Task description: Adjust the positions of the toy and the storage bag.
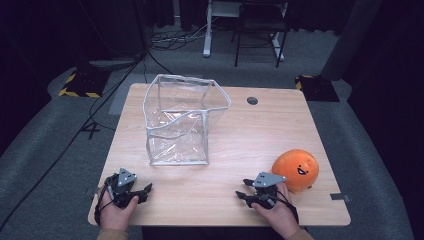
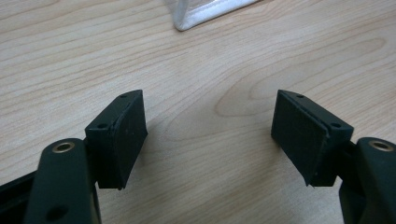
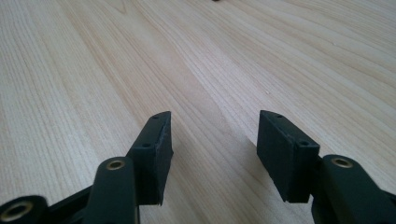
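Observation:
A clear plastic bag (image 1: 182,122) with white edging stands open on the wooden table (image 1: 235,135), left of centre; its bottom corner (image 2: 205,11) shows at the top of the left gripper view. An orange plush ball (image 1: 296,170) with a smiling face lies near the front right. My left gripper (image 1: 145,190) rests at the front left, open, with bare wood between its jaws (image 2: 210,130). My right gripper (image 1: 244,189) sits just left of the plush ball, pointing left, open and holding nothing (image 3: 215,144).
A dark round hole (image 1: 252,100) is set in the table near its far edge. Beyond the table are grey floor, cables, a black-and-yellow striped base (image 1: 80,82) and chair and desk legs (image 1: 260,35). Tape marks (image 1: 340,197) sit at the front edge.

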Motion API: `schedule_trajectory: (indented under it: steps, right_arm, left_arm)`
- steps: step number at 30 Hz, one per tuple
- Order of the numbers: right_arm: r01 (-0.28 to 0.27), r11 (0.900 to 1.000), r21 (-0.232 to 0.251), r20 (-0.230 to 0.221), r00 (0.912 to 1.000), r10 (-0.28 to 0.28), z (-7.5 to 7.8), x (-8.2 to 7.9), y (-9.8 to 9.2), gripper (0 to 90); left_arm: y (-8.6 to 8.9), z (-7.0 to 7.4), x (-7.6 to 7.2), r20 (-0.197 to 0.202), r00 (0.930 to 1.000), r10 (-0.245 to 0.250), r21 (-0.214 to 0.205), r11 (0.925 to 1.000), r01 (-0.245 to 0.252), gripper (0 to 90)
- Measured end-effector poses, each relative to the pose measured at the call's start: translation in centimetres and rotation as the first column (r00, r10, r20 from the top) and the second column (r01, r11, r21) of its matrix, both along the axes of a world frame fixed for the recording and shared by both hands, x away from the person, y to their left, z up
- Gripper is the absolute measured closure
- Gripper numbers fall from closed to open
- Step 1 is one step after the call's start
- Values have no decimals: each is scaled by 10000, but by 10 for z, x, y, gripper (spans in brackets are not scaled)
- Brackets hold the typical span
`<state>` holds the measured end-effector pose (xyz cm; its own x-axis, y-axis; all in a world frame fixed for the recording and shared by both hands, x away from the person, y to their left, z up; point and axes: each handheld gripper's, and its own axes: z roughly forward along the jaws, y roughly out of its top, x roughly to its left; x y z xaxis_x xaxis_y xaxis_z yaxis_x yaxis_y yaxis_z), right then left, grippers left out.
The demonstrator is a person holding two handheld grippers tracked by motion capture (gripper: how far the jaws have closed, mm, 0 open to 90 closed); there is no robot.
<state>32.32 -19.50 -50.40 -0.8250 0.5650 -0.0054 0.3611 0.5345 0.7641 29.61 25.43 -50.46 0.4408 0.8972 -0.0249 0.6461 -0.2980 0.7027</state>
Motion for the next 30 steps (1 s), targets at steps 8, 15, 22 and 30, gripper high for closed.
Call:
schedule_trajectory:
  steps: [8, 15, 22, 30]
  right_arm:
    - [-3, 10000, 3, 1, 10000, 3, 0, 0, 0, 460]
    - [-20, 10000, 0, 0, 10000, 20, 0, 0, 0, 464]
    - [-178, 9998, 67, -39, 9998, 178, 0, 0, -1, 530]
    - [-247, 9993, 286, -31, 9997, 248, 3, 4, 0, 547]
  left_arm:
    - [0, 0, 1, -19, 10000, -16, -23, 10000, 16, 266]
    - [-1, 0, 1, -25, 10000, -7, -38, 10000, 7, 266]
    - [-1, 0, 1, -49, 10000, -11, -39, 10000, 10, 266]
    - [-1, 1, -3, -11, 10000, -41, 0, 10000, 41, 276]
